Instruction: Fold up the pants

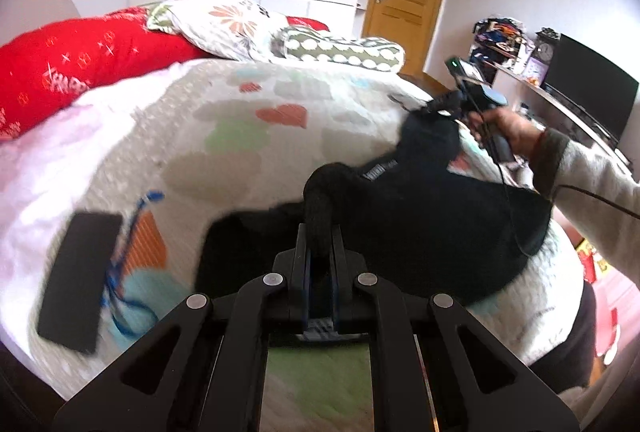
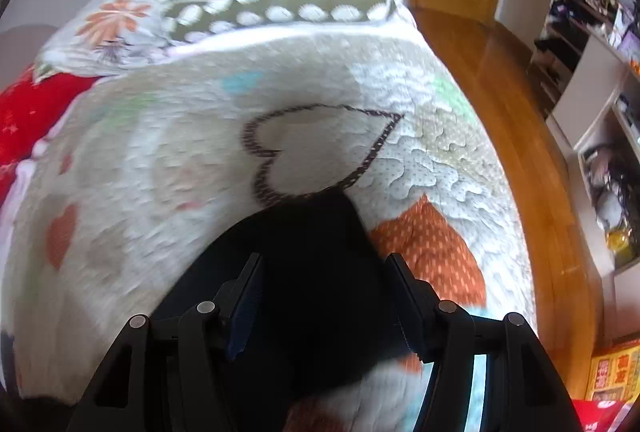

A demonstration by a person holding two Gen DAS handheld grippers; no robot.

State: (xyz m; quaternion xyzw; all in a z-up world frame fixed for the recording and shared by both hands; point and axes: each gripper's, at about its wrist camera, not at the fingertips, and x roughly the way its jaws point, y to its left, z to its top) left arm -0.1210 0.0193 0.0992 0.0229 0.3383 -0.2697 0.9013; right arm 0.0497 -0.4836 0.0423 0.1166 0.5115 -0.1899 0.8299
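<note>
Between the narrowed fingers of the left claw (image 1: 318, 232) sits a bunched roll of the black pants (image 1: 420, 224), pinched tight and lifted a little off the bed (image 1: 224, 136). Across the garment, the right claw (image 2: 322, 272) stands wide apart with dark cloth lying between its fingers, gripping nothing as far as can be judged. From there the pants spread out limp over the quilted heart-patterned cover, near its right edge. They look soft, thick and light, likely to sag and slide, so a hold on a firm hem or the waistband seems best. A small woven label (image 1: 378, 170) shows on the cloth, too blurred to read. Beside them lies a black phone (image 1: 80, 276) with a blue cord. On the red pillow (image 1: 72, 68), "HAPPY" can partly be made out.
</note>
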